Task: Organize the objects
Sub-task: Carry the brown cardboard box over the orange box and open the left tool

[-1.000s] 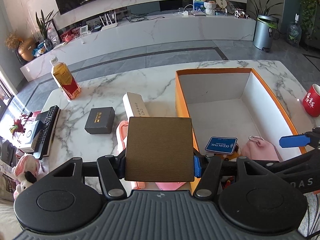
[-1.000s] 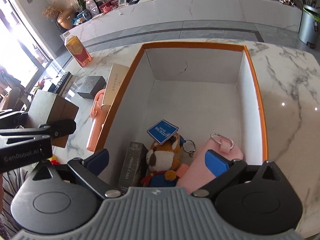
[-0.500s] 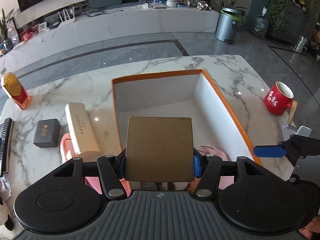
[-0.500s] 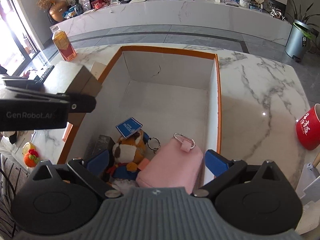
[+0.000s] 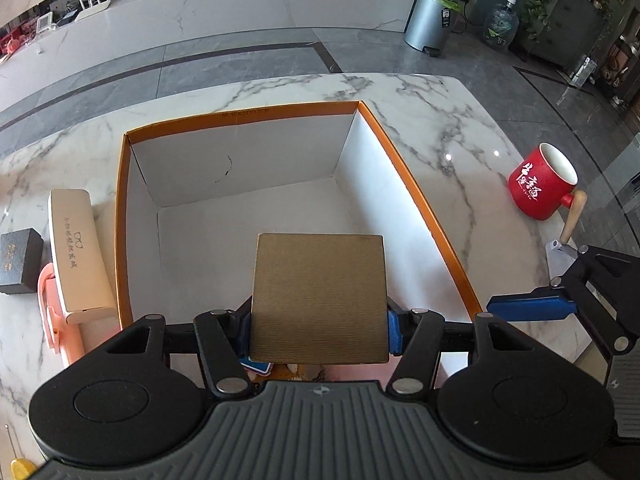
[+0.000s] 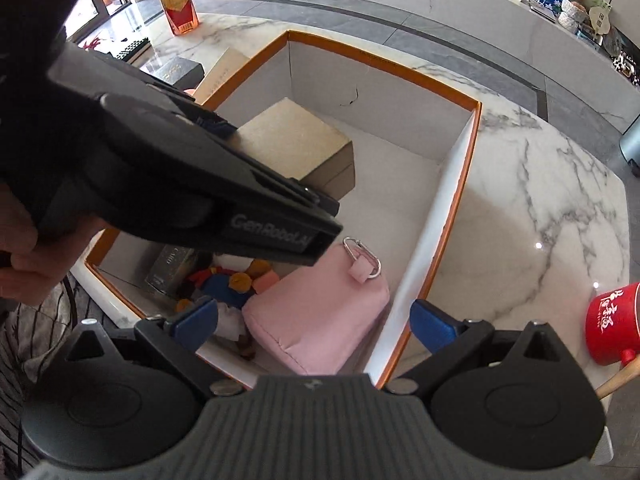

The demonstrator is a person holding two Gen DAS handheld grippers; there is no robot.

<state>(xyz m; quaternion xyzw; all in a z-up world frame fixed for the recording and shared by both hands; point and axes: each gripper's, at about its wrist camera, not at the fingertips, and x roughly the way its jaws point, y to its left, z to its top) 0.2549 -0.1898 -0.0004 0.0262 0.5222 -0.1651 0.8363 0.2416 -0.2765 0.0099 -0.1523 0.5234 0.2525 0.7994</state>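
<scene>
My left gripper (image 5: 318, 330) is shut on a brown square box (image 5: 320, 296), its blue pads pressing both sides. It holds the brown box (image 6: 296, 142) above the inside of the big orange-rimmed carton (image 5: 244, 116), over the white floor. My right gripper (image 6: 314, 318) is open with nothing between its fingers, hovering over the carton's (image 6: 452, 216) near right wall. Below it lie a pink pouch (image 6: 320, 320), a plush toy (image 6: 236, 284) and a dark card box (image 6: 170, 266).
On the marble table (image 5: 440, 128) left of the carton lie a beige case (image 5: 78, 252) on a pink item (image 5: 50, 320) and a small black box (image 5: 18, 260). A red mug (image 5: 542, 182) stands to the right. A drink bottle (image 6: 176, 0) stands at the far left.
The left gripper carried the brown box rightward and down, from beside the carton's left wall to over its interior. The right gripper rolled, tilting its view.
</scene>
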